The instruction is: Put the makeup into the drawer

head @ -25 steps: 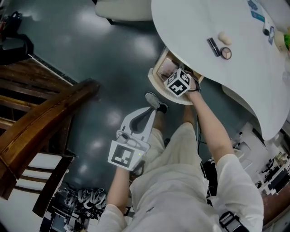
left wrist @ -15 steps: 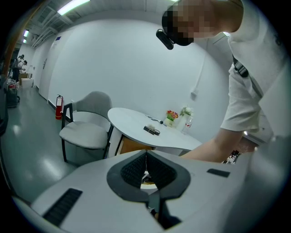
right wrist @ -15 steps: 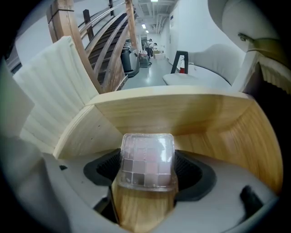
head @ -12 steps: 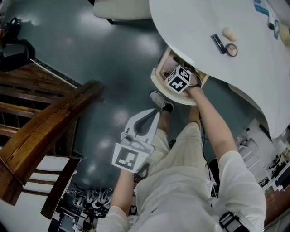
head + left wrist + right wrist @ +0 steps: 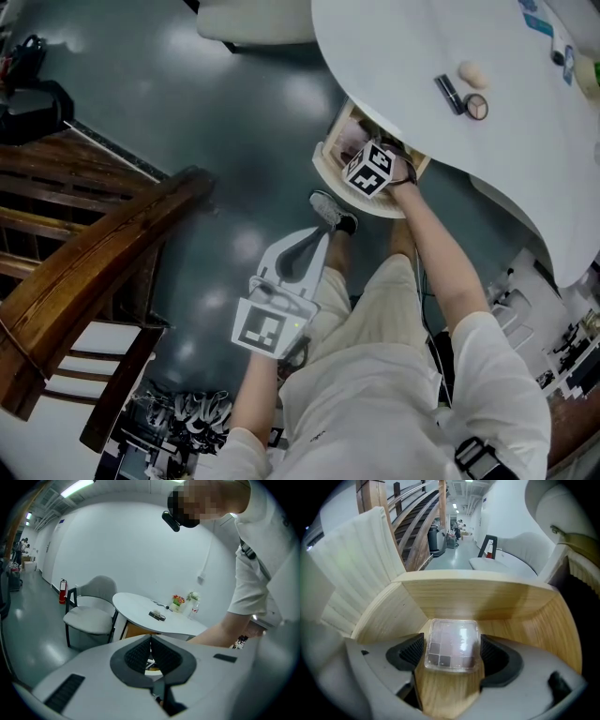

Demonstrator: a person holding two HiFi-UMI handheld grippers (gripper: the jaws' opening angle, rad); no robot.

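My right gripper (image 5: 452,652) reaches into the open wooden drawer (image 5: 478,599) under the white table (image 5: 403,56). It is shut on a clear eyeshadow palette (image 5: 452,643), whose underside lies on or just above the drawer floor. In the head view its marker cube hides the jaws inside the drawer (image 5: 328,165). On the tabletop lie a dark lipstick (image 5: 446,94), a round compact (image 5: 475,107) and a beige sponge (image 5: 472,73). My left gripper (image 5: 317,232) hangs over the floor below the drawer, shut with nothing in it (image 5: 151,641).
A wooden stair rail (image 5: 94,253) runs along the left. A white chair (image 5: 91,616) stands beside the table (image 5: 140,609). The person's legs and shoe (image 5: 330,210) are under the drawer. Cluttered gear sits at the lower right (image 5: 562,347).
The right gripper has stayed inside the drawer with only a slight shift. The left gripper has barely moved.
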